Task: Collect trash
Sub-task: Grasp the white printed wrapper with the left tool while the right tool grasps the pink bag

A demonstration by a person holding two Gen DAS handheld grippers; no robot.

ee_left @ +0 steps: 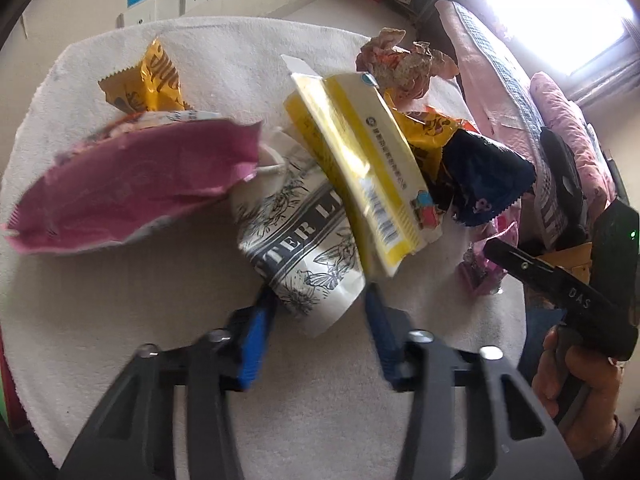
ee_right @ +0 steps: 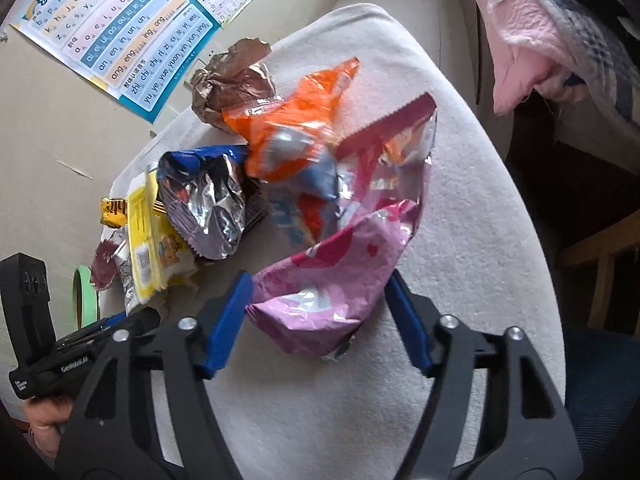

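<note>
Two grippers are reaching down into a pile of trash on a white cloth.

The left gripper is sitting around the bottom of a flattened paper cup with black flower drawings; its left blue pad is touching the cup, but I cannot tell if both pads are squeezing it. A yellow tissue pack is leaning on the cup, and a torn pink wrapper is lying beside it. The right gripper is standing with its blue pads on both sides of a pink snack bag; the left pad is touching the bag, and the right one is close. An orange wrapper and a silver foil bag are lying behind. Everything is resting on the surface.
</note>
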